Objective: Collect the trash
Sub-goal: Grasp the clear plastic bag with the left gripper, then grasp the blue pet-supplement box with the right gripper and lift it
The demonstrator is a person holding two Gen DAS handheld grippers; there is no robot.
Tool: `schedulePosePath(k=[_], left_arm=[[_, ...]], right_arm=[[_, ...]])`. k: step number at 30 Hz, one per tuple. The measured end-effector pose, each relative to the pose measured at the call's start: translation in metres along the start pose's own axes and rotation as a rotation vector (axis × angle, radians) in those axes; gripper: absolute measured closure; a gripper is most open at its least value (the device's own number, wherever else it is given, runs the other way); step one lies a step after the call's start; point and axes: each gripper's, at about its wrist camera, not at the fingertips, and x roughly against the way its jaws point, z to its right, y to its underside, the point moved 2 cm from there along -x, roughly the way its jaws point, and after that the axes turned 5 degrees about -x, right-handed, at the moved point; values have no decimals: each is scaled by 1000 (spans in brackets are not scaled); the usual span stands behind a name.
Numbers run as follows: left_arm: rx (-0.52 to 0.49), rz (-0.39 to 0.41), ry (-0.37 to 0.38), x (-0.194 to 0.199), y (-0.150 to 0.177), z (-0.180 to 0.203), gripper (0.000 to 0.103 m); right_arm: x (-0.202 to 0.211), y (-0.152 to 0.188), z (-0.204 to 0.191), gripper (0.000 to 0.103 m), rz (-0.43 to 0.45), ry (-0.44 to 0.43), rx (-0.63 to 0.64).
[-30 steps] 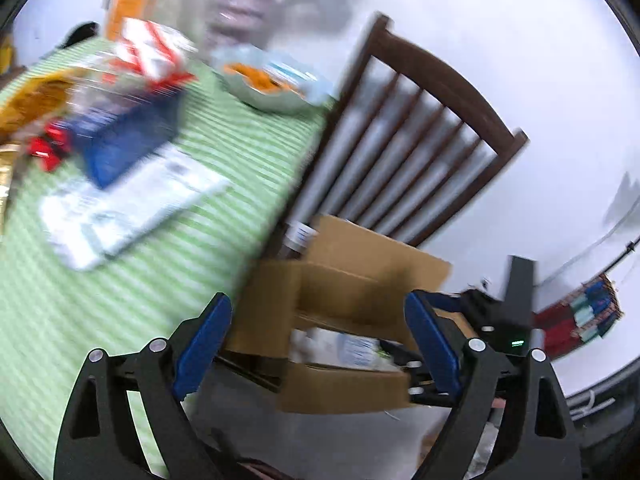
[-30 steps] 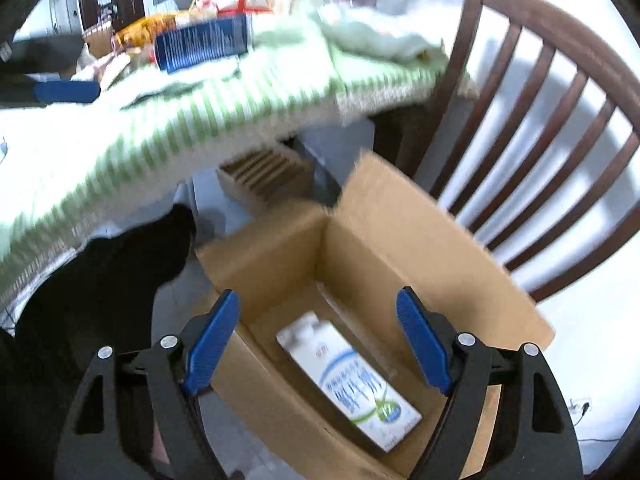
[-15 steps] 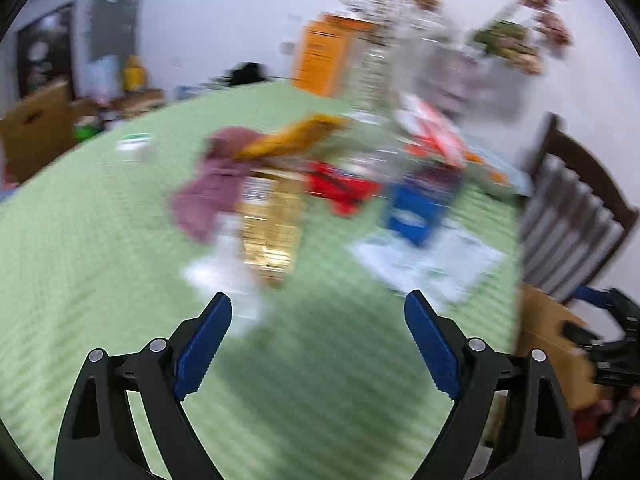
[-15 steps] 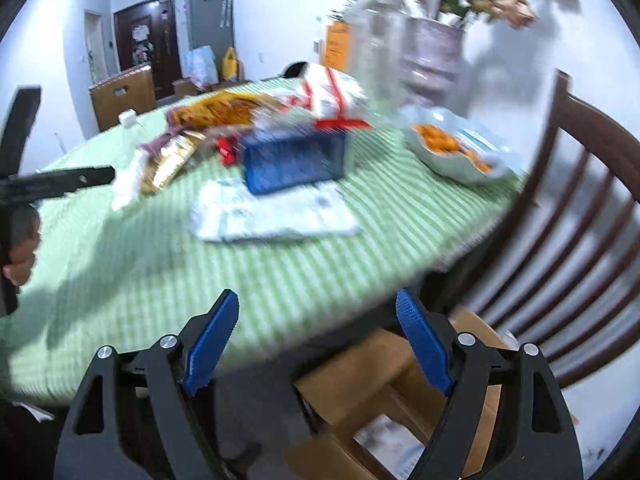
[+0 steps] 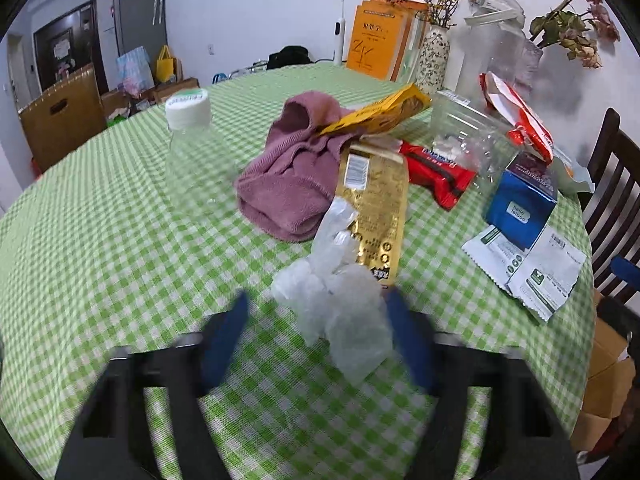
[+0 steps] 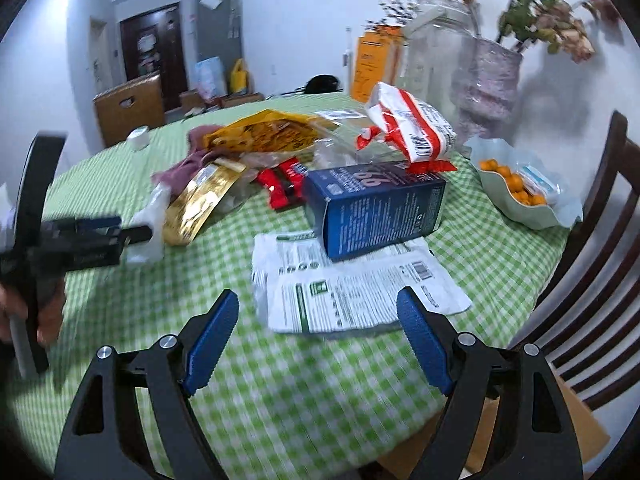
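Trash lies on the green checked table (image 5: 100,248). My left gripper (image 5: 316,320) is open, its jaws on either side of a crumpled clear plastic wrapper (image 5: 336,292). Behind it lie a gold packet (image 5: 374,208), a red wrapper (image 5: 440,174), a yellow bag (image 5: 380,114) and an empty clear bottle (image 5: 192,152). My right gripper (image 6: 318,320) is open and empty above the table edge, just short of a flat white packet (image 6: 352,284) and a blue carton (image 6: 376,208). The left gripper also shows in the right wrist view (image 6: 132,236), at the left.
A mauve towel (image 5: 296,176) lies mid-table. A red-white bag (image 6: 412,128), a bowl of oranges (image 6: 520,192), vases and a glass jar (image 6: 436,52) stand at the back. A wooden chair (image 6: 592,264) is at the right, a cardboard box (image 5: 608,380) below the table edge.
Both grippers swung up from the cardboard box on the floor to the table top. The left gripper has come down around the clear plastic wrapper.
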Motion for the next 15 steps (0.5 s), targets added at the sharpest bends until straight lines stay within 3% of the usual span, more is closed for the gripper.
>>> schedulePosePath(k=[1, 4, 11, 14, 15], left_arm=[[11, -11, 19, -1, 1, -3, 73], [41, -23, 20, 3, 0, -13, 81], [136, 98, 4, 34, -23, -45, 83], [174, 131, 14, 40, -27, -56, 83], [197, 138, 25, 41, -26, -61, 83]], right_arm=[[-3, -3, 1, 21, 2, 6, -32], [-12, -14, 4, 18, 5, 16, -111], [-61, -47, 8, 17, -90, 111, -288], [-75, -57, 4, 17, -83, 153, -359], [-82, -64, -1, 17, -67, 206, -361]])
